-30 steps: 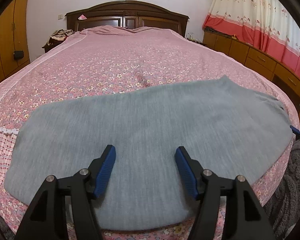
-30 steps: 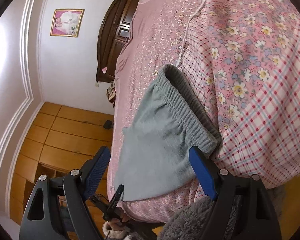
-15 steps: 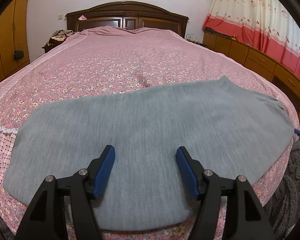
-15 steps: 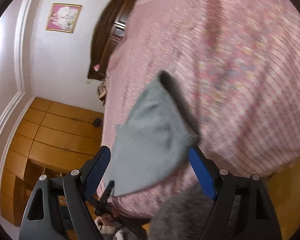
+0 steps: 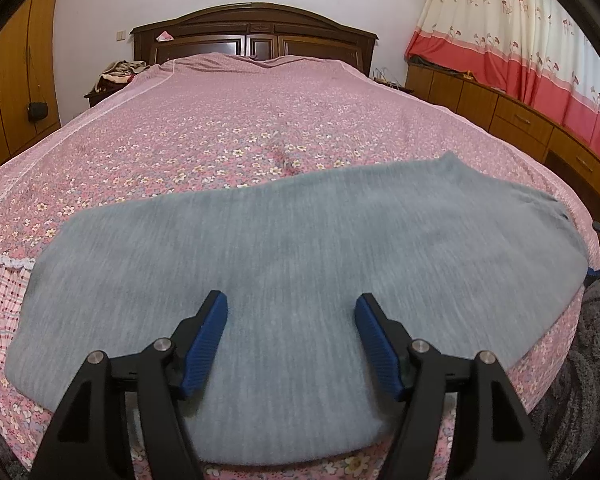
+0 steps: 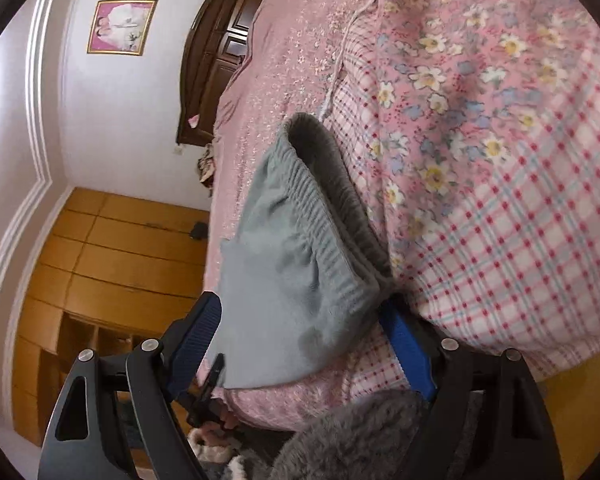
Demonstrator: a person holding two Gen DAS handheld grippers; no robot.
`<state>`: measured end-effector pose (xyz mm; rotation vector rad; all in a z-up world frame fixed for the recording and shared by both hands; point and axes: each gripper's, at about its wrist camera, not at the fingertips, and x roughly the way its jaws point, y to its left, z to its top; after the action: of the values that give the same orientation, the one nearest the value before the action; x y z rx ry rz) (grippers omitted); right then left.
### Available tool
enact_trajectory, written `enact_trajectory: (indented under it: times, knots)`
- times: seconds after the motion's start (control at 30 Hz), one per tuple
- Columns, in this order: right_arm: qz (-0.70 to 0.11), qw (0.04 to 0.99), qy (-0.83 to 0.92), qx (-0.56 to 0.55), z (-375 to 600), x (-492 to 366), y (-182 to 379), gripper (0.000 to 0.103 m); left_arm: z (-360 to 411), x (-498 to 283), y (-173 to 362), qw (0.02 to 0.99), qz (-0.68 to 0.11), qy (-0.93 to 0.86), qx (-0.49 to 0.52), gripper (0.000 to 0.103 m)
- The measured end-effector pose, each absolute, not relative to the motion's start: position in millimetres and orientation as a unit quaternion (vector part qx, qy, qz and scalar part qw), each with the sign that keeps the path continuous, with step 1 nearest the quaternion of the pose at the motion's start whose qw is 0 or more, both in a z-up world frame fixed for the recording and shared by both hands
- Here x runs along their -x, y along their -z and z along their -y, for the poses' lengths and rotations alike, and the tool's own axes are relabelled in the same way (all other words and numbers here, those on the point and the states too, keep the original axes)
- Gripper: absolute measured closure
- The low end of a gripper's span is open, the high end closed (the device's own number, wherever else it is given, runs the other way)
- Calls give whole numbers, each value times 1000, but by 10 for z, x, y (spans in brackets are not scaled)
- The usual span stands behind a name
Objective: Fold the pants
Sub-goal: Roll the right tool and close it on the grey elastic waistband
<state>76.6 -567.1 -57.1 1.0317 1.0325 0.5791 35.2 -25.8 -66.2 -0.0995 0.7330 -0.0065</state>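
Grey pants [image 5: 292, 248] flat across floral bedspread [image 5: 260, 128], ribbed waistband [image 6: 320, 216] at edge; both grippers [image 5: 291, 308] [image 6: 300, 312] spread, empty

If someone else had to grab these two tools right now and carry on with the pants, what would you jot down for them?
Left tool: open, hovering over the middle of the grey knit pants, gripping nothing.
Right tool: open, at the elastic waistband end; the waistband corner lies between its jaws, not pinched.
Pants: spread flat, lengthwise across the foot of the pink floral bedspread, legs apparently stacked, waistband at the bed's right edge.
Done: pants laid out and smoothed.
Left: close the right tool on the waistband, take hold with the left, fold the pants over themselves.
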Motion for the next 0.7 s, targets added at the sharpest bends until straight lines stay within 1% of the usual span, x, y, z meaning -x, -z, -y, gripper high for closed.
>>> enact_trajectory:
  times: [0.17, 0.37, 0.6, 0.67, 0.7]
  knots:
    - [-444, 701, -277, -484, 5698, -906, 587, 19, 264, -357, 663, 932, -359, 2, 47, 32]
    - [-385, 698, -320, -513, 5815, -795, 602, 23, 280, -358, 662, 932, -359, 1, 47, 32]
    - [-421, 695, -303, -498, 5735, -926, 649, 30, 265, -359, 663, 932, -359, 2, 52, 32]
    - [-423, 697, -301, -495, 5716, -905, 627, 34, 262, -351, 664, 932, -359, 3, 55, 32]
    - [-423, 697, -298, -496, 5701, -891, 619, 41, 262, -351, 663, 932, -359, 4, 54, 32]
